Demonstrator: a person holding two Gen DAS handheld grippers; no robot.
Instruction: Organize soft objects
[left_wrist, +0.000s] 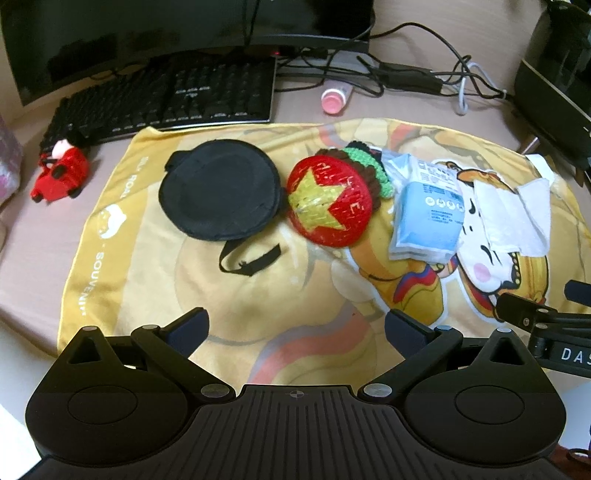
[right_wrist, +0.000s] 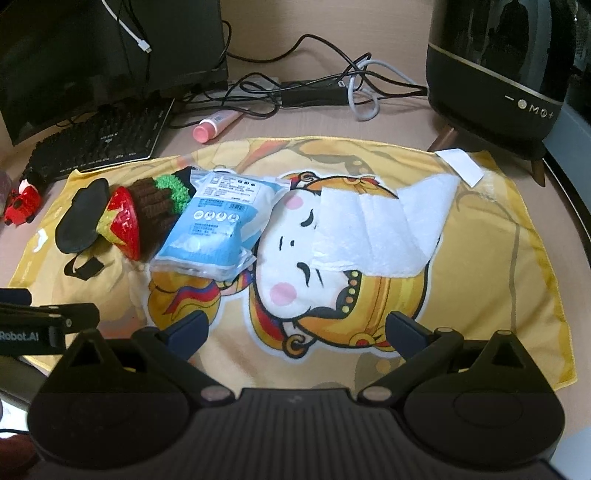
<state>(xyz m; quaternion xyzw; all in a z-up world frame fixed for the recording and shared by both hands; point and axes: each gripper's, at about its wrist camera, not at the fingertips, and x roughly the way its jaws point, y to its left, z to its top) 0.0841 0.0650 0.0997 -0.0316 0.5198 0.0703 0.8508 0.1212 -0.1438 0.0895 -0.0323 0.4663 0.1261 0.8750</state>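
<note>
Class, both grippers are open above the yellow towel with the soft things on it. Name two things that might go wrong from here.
1. The red star hat overlaps the black eye mask and leans on the knitted toy; lifting one may drag another.
2. The white tissue lies flat and thin on the towel; the right gripper could pinch towel too. The left gripper is also open.

Soft, even indoor light falls on my worktop (left_wrist: 22, 295); shadows stay faint. Fisheye bending curves everything toward the edges. The monitor (left_wrist: 147, 37) at eleven o'clock shows dull glare; slight overall softness.
</note>
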